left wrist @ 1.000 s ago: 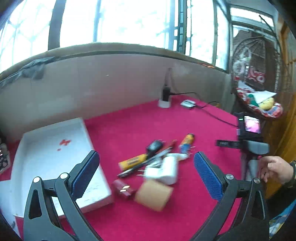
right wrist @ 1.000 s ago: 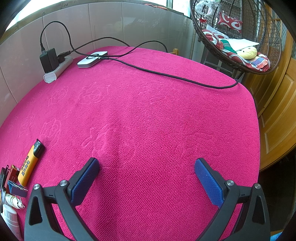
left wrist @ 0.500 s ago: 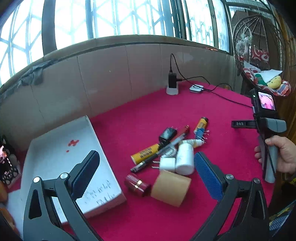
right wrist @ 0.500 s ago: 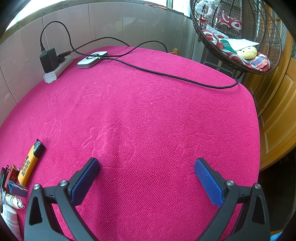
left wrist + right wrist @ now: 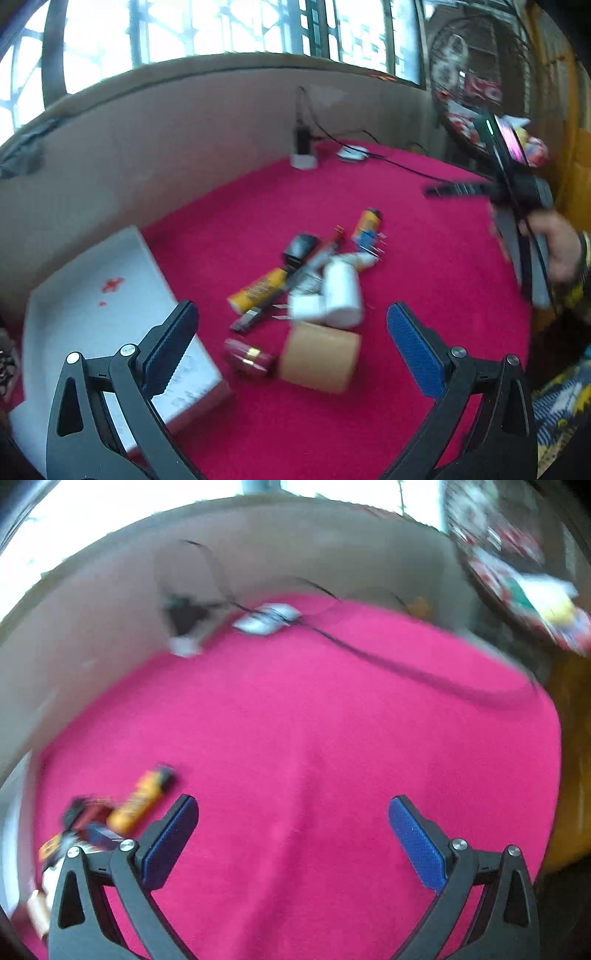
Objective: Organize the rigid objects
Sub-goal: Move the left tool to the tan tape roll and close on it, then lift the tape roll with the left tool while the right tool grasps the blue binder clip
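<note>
Both views have swung and blurred since half a second ago. Left gripper (image 5: 290,332) and right gripper (image 5: 293,829) gape wide, empty, over fuzzy pink cloth (image 5: 314,738); a tan cylinder (image 5: 319,354) and white bottle (image 5: 341,295) lie beside a flat white box (image 5: 92,295) below windows.

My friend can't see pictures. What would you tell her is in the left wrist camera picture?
An open left gripper hovers over a pile of small things on a pink-red tablecloth, with a tan roll and a white bottle nearest. A white tray lies to the left, and at the right edge a hand holds the other gripper's handle.
</note>
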Demonstrator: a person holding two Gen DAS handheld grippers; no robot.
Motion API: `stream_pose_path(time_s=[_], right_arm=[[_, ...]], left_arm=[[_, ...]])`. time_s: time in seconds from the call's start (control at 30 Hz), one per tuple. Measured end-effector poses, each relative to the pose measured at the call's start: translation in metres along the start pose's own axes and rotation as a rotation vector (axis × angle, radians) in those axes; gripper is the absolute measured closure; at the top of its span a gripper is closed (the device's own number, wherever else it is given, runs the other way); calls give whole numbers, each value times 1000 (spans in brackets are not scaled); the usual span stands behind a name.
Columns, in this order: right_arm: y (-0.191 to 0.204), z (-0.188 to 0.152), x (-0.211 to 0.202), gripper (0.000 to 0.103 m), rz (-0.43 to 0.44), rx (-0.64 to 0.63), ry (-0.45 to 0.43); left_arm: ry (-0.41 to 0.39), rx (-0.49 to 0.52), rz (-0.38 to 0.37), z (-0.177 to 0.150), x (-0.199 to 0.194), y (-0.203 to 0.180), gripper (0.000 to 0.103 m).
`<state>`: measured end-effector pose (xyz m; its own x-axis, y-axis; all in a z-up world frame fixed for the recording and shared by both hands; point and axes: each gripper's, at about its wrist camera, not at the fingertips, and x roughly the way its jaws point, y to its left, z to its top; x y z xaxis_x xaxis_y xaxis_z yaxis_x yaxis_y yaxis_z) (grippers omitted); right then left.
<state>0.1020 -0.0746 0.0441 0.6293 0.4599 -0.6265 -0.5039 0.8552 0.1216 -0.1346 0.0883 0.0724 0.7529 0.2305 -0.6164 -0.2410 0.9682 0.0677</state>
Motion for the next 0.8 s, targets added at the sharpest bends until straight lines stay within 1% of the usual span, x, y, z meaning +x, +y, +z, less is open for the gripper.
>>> stream_pose_path(time_s=[0.07,0.13,0.17,0.2,0.23,0.3,0.33,0.4,0.5,0.53,0.57,0.6,0.63,0.67,0.73,0.8], right_arm=[[14,12,-9,0,55,-69,-35],[26,23,-8,0,190,-123,-26],[29,27,-4,0,277,-128,2],[31,29,-1,0,326,-117,31],[32,29,0,0,350,-105,48],[40,26,-3,0,404,-117,37],[44,23,-6,0,433,-133,24],[51,21,-6,0,468,-163,30],[61,17,2,0,511,-189,87],[62,18,4,0,521,-193,105],[65,18,7,0,527,-203,115],[67,17,8,0,528,-219,118],[71,15,7,0,521,-244,111],[73,13,7,0,509,-271,104],[77,7,7,0,497,-318,104],[79,4,10,0,515,-331,127]], left_arm=[[18,18,-24,0,8,-9,0],[36,41,-32,1,16,-16,0],[48,59,-32,1,21,-19,0],[55,70,-25,0,24,-21,0],[64,82,-12,-1,28,-22,0],[80,90,-4,-5,34,-21,0],[93,83,-14,-6,37,-20,0],[104,86,-39,-7,41,-20,0],[126,137,-58,-7,49,-26,1],[134,147,-63,-7,51,-26,10],[152,154,-72,-8,54,-28,27],[179,151,-81,-9,57,-29,36],[192,151,-70,-10,59,-29,47],[206,155,-60,-12,61,-31,50],[224,151,-45,-15,60,-33,51],[228,122,-45,-16,56,-33,51]])
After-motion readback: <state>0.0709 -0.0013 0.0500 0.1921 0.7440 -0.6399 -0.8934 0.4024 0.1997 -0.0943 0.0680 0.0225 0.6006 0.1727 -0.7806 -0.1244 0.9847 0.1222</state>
